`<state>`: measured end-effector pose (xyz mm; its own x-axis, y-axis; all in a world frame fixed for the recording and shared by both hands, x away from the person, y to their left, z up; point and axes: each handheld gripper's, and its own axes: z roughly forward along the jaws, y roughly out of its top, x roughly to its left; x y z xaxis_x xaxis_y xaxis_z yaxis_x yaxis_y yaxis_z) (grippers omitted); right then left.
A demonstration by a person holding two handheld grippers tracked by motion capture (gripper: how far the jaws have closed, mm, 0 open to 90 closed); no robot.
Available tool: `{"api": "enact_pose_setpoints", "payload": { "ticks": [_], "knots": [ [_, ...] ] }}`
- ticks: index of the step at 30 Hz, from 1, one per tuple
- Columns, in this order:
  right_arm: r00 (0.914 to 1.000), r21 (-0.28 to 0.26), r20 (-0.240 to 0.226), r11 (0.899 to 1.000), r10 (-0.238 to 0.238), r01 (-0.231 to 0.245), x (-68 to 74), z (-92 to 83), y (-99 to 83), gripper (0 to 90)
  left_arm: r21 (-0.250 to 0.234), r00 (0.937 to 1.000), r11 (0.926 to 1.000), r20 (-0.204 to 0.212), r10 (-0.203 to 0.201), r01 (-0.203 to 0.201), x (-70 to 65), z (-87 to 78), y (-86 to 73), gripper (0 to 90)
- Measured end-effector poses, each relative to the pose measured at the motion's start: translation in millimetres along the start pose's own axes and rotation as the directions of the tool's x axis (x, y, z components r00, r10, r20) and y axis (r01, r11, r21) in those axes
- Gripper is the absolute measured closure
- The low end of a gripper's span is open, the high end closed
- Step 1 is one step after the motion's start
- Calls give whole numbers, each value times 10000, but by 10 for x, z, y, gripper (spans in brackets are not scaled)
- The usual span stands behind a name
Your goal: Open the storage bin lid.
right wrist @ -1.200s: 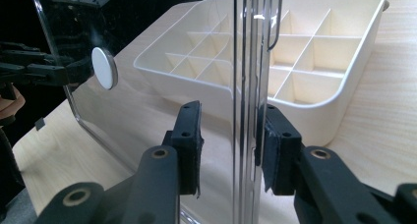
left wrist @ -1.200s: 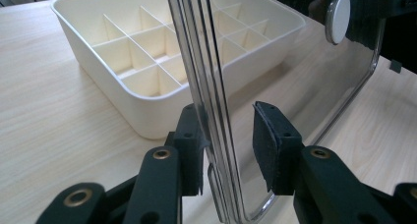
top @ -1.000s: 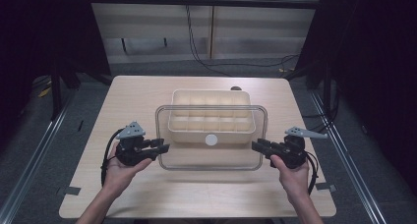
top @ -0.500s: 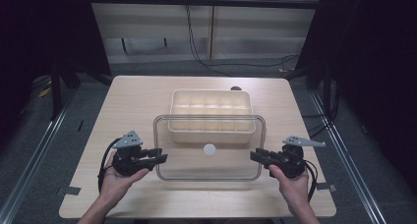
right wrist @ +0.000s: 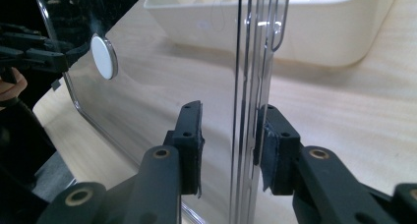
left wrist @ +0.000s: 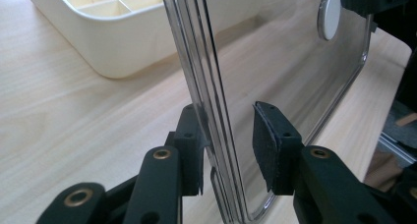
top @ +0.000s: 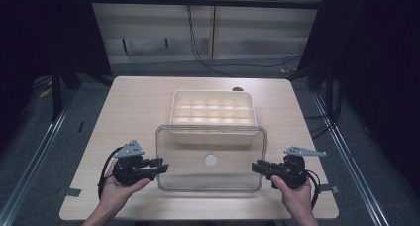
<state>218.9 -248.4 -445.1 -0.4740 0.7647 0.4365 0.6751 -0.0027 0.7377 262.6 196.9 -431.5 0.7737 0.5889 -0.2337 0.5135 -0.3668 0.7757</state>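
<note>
- Clear lid sits at the cream tray's 6 o'clock, overlapping its near edge.
- Left gripper clamps the lid's 9 o'clock rim.
- Right gripper clamps its 3 o'clock rim.

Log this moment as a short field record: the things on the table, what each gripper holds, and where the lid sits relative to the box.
held item: clear plastic rectangular lid with a white round knob
left gripper: shut on the lid's left edge
right gripper: shut on the lid's right edge
other item: cream plastic divided box, open, on the light wooden table
lid versus box: lid lies toward the person, its far edge overlapping the box's near side in the high view
</note>
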Motion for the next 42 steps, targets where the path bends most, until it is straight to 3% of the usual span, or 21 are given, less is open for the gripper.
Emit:
{"api": "enact_pose_setpoints", "payload": {
  "ticks": [7,16,19,23,26,38,42],
  "knots": [
    [9999,317,-135,9995,-47,51,31,64,-110,661,177,9997,9998,-226,-110,114,25,17,-118,653],
    [9999,303,-122,9995,-88,91,19,84,-154,668,347,9997,9991,-104,-238,242,41,56,-184,649],
    [9999,318,-167,9995,-12,17,29,74,-187,674,523,9998,9986,-188,-59,69,31,69,-204,643],
    [9998,419,-198,9991,51,-42,2,76,-237,677,508,9997,9984,-4,-257,257,33,102,-213,639],
    [9999,441,-142,9990,92,-86,-13,76,-250,677,566,9999,9983,48,-152,149,43,131,-225,618],
    [9976,814,553,9959,-428,382,-20,185,-252,599,902,9990,9959,-443,54,-14,95,204,-232,596],
    [9978,933,588,9953,-317,262,-50,228,-244,588,871,9996,9961,-253,-123,145,155,229,-256,597]
  ]
}}
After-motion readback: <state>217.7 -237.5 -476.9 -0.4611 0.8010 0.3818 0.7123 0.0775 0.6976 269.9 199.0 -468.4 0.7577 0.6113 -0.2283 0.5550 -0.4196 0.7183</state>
